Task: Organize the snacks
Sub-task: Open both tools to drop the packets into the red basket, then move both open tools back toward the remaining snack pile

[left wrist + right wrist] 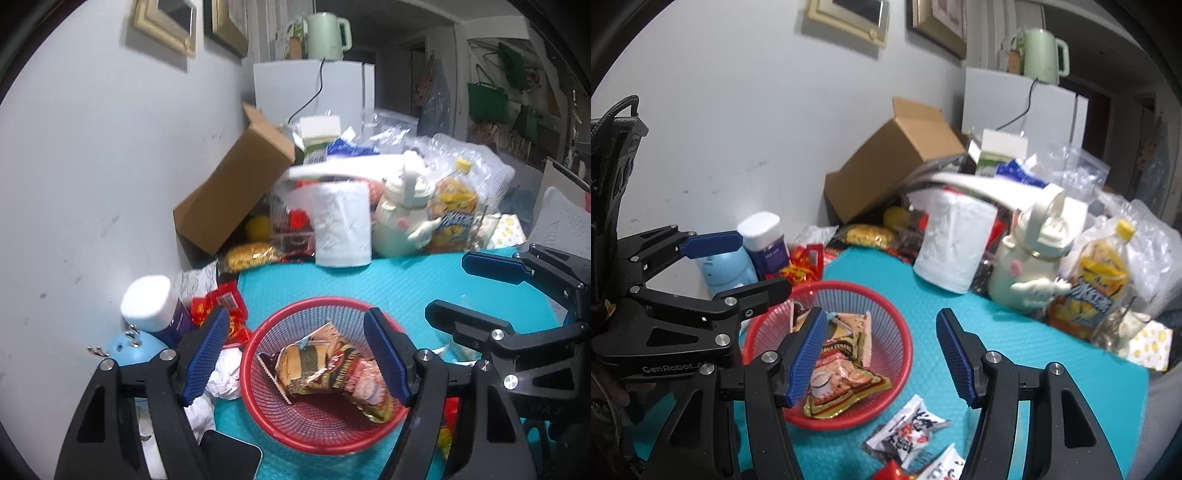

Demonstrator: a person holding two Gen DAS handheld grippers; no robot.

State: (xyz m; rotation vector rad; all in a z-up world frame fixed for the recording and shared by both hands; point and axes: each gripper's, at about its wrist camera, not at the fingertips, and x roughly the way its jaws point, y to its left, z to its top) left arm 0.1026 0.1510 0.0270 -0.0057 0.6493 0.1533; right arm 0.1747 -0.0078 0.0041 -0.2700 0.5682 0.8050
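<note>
A red mesh basket (258, 343) (897, 332) sits on the teal mat and holds a few snack packets (328, 373) (846, 365). My left gripper (295, 354) is open and empty, hovering just above the basket, one finger on each side of it. My right gripper (882, 354) is open and empty, over the basket's right rim; it also shows at the right of the left wrist view (458, 291). Loose white snack packets (905, 432) lie on the mat in front of the basket, below my right gripper. Red candy wrappers (221, 310) (805, 266) lie left of the basket.
Behind the basket stand a paper towel roll (341, 225) (955, 243), a cream bottle (402, 218) (1030, 258), a yellow drink bottle (1097, 280), a tilted cardboard box (236, 188) (894, 162) and plastic bags. A white-capped jar (155, 306) (764, 240) stands by the wall.
</note>
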